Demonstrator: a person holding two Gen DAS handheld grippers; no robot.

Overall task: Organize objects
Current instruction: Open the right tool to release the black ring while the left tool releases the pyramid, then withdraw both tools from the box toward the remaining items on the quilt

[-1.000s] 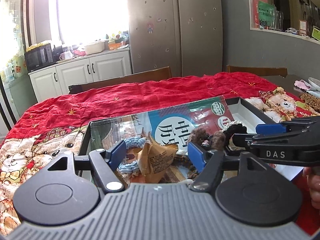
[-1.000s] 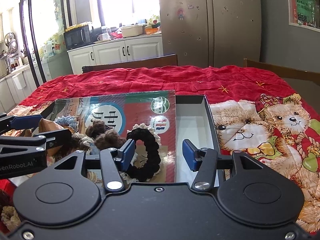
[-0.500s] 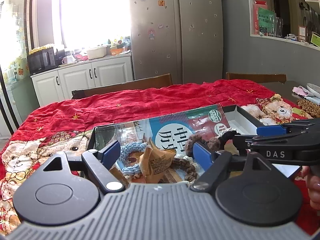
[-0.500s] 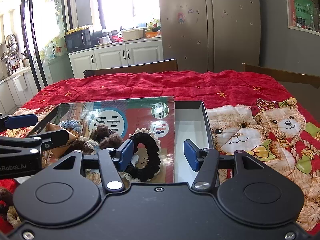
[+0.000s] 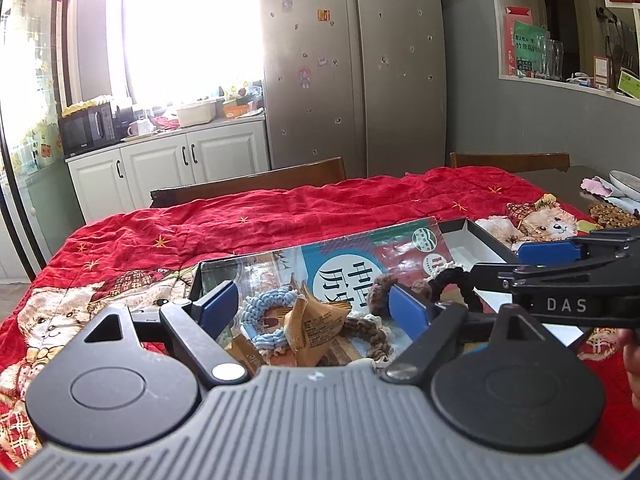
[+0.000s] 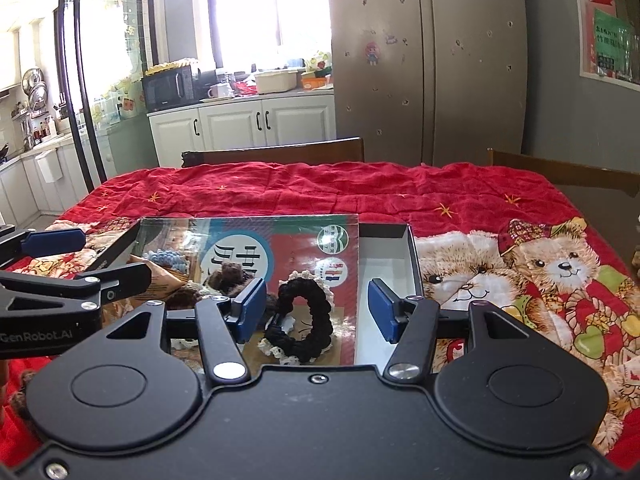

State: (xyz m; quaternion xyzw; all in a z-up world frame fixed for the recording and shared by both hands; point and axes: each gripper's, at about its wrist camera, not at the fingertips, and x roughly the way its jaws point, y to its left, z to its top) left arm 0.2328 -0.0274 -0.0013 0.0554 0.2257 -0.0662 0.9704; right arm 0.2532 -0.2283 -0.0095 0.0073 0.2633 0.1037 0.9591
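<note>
A shallow black box [image 6: 412, 252] with a white floor lies on the red tablecloth. A glossy printed card [image 6: 280, 248] leans inside it. In it lie a black scrunchie [image 6: 306, 320], brown scrunchies [image 6: 232, 276], a light blue braided scrunchie [image 5: 266, 312] and a tan snack packet [image 5: 316, 326]. My left gripper [image 5: 310, 312] is open and empty, above the packet and blue scrunchie. My right gripper [image 6: 316, 308] is open and empty, above the black scrunchie. Each gripper shows in the other's view.
The red quilted tablecloth [image 6: 320, 188] with teddy-bear prints covers the table. Wooden chair backs [image 6: 276, 154] stand at the far edge. Behind are white cabinets, a microwave and a large fridge [image 6: 428, 60]. Small items [image 5: 612, 212] lie at the far right.
Both grippers have risen and drawn back a little from the box, so its contents sit lower in view. Both stay open and empty. Nothing in the box has moved.
</note>
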